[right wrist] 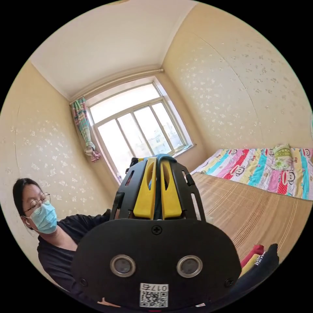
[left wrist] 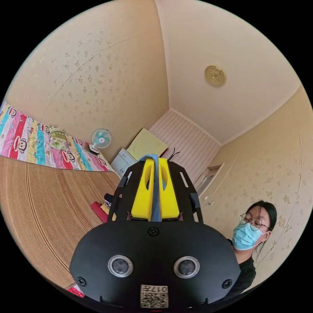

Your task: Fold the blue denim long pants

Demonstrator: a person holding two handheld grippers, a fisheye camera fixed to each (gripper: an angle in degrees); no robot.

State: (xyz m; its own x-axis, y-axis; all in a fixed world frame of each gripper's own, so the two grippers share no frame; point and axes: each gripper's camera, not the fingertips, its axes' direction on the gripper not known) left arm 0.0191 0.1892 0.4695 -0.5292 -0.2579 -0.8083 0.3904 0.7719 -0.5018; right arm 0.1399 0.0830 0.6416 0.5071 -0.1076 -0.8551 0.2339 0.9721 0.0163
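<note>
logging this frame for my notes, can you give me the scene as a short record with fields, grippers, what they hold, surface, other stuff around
left hand-held gripper: yellow jaws closed on a strip of blue denim pants
right hand-held gripper: jaws closed on blue fabric, seemingly the same pants
camera aim: both tilted up toward walls and ceiling
surface: woven bamboo mat
bedding: striped cartoon quilt along the mat's far edge
other clothes: red and dark items on the mat
room: window, small fan
person: masked, dark top
</note>
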